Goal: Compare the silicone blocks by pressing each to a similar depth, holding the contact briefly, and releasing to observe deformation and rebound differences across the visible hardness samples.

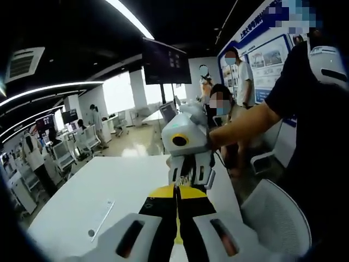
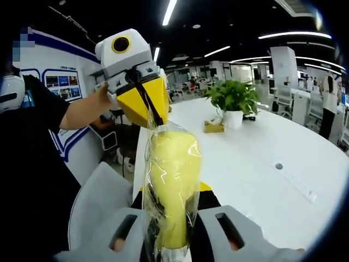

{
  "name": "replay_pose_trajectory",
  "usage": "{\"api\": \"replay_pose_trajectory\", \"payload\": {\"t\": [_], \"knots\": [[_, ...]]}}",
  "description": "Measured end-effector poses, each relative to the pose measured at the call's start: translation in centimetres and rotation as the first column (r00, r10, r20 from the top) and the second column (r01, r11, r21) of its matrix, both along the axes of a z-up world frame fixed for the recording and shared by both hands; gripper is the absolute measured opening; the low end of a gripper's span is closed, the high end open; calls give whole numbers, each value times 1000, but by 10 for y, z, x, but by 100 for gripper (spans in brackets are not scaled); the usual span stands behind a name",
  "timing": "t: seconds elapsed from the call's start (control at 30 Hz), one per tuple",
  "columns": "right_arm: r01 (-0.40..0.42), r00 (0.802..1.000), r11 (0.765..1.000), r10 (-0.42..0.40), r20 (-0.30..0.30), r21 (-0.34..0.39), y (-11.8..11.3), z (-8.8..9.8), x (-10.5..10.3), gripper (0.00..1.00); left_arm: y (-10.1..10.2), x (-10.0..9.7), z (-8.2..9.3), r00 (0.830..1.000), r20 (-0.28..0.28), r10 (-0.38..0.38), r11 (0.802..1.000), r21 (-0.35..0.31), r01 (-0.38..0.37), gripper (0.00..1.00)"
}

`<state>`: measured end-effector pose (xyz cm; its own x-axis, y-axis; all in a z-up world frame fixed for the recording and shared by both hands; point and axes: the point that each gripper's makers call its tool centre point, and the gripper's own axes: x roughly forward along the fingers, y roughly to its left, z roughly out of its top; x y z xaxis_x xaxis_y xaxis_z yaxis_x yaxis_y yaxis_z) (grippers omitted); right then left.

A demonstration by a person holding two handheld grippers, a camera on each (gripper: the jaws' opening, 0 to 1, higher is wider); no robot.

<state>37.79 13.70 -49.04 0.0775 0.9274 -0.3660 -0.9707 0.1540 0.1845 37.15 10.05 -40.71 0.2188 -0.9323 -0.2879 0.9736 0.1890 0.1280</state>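
A: In the left gripper view, what do the fingers have?

B: The left gripper (image 1: 176, 210) has its black, yellow-tipped fingers (image 1: 155, 204) clenched together with only a thin sliver of yellow showing between them; I cannot tell from here what it is. Just beyond the tips, the right gripper (image 1: 190, 173), white with a round yellow-ringed lens housing, points back toward them, held by a person's hand (image 1: 214, 139). Under both lies the white desk (image 1: 103, 188), and to the left of the fingers a flat white strip with a dark dot (image 1: 101, 219) rests on it. A white mesh chair back (image 1: 275, 218) stands to the right.

A: And the right gripper view?

B: There the soft yellow silicone block in a clear plastic wrapper (image 2: 170, 188) stands up between the right gripper's own fingers, which are clamped on its lower end. The left gripper's yellow fingertips pinch the wrapper's top edge, directly above the block. Well beyond the fingers, on the white desk, a green potted plant in a white pot (image 2: 233, 103) sits beside a small yellowish box (image 2: 214, 126). A grey chair back (image 2: 101, 202) is to the left of the fingers.
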Motion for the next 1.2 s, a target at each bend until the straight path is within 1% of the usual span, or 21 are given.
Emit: {"api": "replay_pose_trajectory", "payload": {"t": [0.03,0.07,0.13,0.17,0.23,0.3,0.33,0.37,0.43,0.47,0.6,0.7,0.83,0.87,1.0,1.03,1.1,1.2], "knots": [[15,1000,1000,-16,18,7,-1,1,3,5,0,0,1,1000,2,1,1000,-2,-1,0],[-4,1000,1000,4,-30,11,-1,2,-3,5,-1,0,2,1000,1,0,1000,-5,0,0],[5,1000,1000,-5,-21,21,-1,4,-1,6,-1,1,5,1000,5,1,1000,-13,-1,0],[1,1000,1000,0,-31,27,-1,5,-1,7,-1,1,5,1000,3,0,1000,-18,0,0],[4,1000,999,-4,6,47,0,8,0,8,-1,2,8,1000,-1,-1,1000,-29,1,0],[7,1000,999,-8,28,43,0,8,3,9,-1,3,8,1000,3,2,1000,-29,-2,0],[26,998,998,-29,61,50,0,9,8,10,-1,3,8,1000,5,3,1000,-30,-3,0],[19,996,998,-24,83,59,1,11,8,10,-1,4,9,1000,5,4,999,-33,-4,0],[19,999,998,-23,49,68,1,12,6,11,0,5,11,1000,11,6,999,-39,-5,0],[18,999,998,-21,47,68,1,12,6,12,0,5,12,1000,13,6,999,-38,-6,0],[26,997,997,-31,73,69,2,13,8,15,0,6,13,1000,15,8,999,-37,-8,0],[23,997,997,-28,68,71,2,13,7,16,0,6,13,1000,20,9,999,-33,-8,0],[27,996,996,-35,86,85,3,16,8,23,0,6,13,1000,17,7,999,-33,-6,0],[30,995,996,-37,88,80,3,15,9,25,0,6,13,1000,15,6,999,-37,-5,0],[37,994,994,-46,96,99,5,17,11,31,0,6,12,1000,15,6,999,-32,-5,0],[46,993,994,-57,105,101,4,18,13,34,0,7,11,1000,11,6,1000,-31,-6,0],[63,990,990,-78,121,128,4,22,17,41,0,8,8,1000,9,9,1000,-21,-9,0],[87,983,988,-106,150,127,0,22,23,45,0,9,8,1000,5,11,1000,-24,-11,0]]}}
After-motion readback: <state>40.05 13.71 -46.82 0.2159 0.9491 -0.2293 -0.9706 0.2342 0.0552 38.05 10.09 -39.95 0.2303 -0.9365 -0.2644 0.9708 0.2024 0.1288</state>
